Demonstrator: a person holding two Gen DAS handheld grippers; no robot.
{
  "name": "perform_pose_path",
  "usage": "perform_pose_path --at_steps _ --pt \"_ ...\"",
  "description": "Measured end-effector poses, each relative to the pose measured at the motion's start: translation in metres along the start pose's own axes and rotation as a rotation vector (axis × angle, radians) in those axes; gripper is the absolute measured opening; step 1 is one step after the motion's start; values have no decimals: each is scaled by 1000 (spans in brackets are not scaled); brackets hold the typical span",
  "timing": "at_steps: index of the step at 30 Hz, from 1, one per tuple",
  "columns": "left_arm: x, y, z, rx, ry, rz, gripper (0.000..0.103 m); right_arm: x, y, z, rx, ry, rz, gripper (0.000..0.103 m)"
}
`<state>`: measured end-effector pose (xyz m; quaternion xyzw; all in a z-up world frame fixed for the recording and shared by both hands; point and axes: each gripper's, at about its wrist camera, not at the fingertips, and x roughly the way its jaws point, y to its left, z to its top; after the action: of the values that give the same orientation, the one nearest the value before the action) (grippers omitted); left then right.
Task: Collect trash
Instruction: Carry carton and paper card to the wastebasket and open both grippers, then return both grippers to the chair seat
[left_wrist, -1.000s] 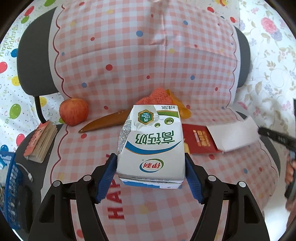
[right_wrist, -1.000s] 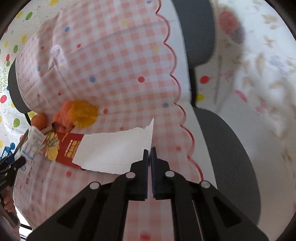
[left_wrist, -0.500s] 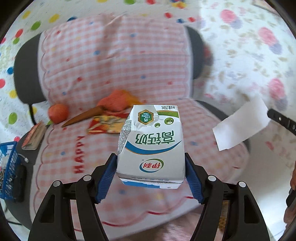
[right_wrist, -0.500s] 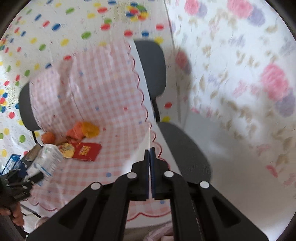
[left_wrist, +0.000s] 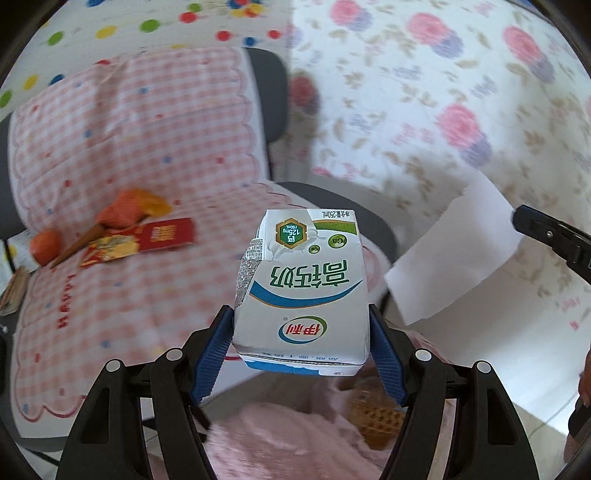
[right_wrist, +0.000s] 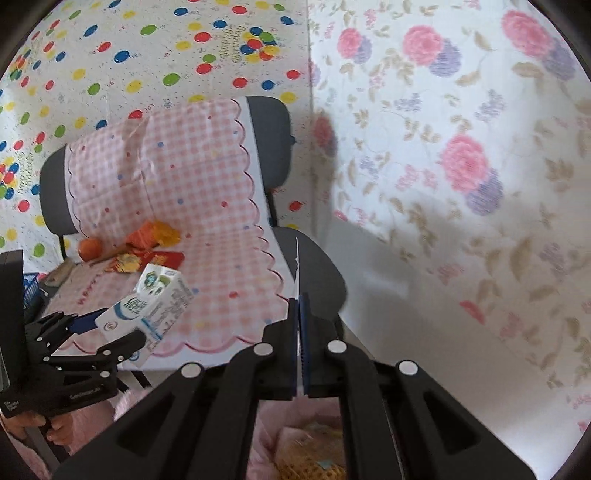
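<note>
From my seat the light was bright, even daylight with soft shadows on the floral wall (right_wrist: 443, 166), fisheye bending and black corners, and motion blur smearing the chair (left_wrist: 129, 166) while the carton (left_wrist: 301, 291) stayed sharp.

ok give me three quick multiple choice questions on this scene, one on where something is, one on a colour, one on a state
1. Where is the apple?
A. on the chair seat by the backrest
B. in the left jaws
C. on the floor

2. What colour are the pads gripping the milk carton?
A. red
B. blue
C. yellow

3. How is the right gripper?
A. wide open and empty
B. shut on a sheet of paper
C. shut on the carton

Answers: 1 A, it lies on the checked cover near the wrappers. 2 B, blue pads flank the carton. 3 B, the paper's edge stands between the closed jaws.
</note>
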<state>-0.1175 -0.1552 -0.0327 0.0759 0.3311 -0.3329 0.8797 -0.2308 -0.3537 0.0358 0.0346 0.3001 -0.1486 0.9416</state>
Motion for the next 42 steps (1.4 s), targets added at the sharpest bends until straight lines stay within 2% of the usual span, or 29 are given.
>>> perform_pose_path --at_steps 5,11,21,22,23,24,26,28,29,30,37,42 --pt "4 -33 -13 56 9 -63 71 -11 -12 -27 6 26 -61 1" --pt "27 -64 -27 109 59 -121 71 -11 -26 -55 31 84 -99 1" --pt "70 -89 -31 138 153 -137 73 17 -49 -84 95 168 -85 1" --pt "73 -90 -31 139 159 -139 75 20 -50 -84 99 171 -82 2" --pt "77 -91 -31 139 166 -133 83 22 -52 -85 102 172 -79 2" --pt "79 -92 -30 136 168 -129 86 25 -53 -86 102 175 -76 2" --pt "79 -89 -27 130 160 -127 87 34 -54 -89 103 192 -60 3" --pt "75 -83 -24 119 148 -118 87 38 -55 -91 117 199 -58 18" --pt "73 -79 -22 111 142 -114 88 39 -56 -92 123 201 -58 29" --pt "71 -75 -21 100 138 -109 88 39 -57 -92 122 201 -62 32" --pt "45 -38 -16 50 107 -36 88 22 -66 -74 129 156 -95 32" --pt "25 -14 -9 18 77 3 88 8 -60 -50 134 98 -53 32"
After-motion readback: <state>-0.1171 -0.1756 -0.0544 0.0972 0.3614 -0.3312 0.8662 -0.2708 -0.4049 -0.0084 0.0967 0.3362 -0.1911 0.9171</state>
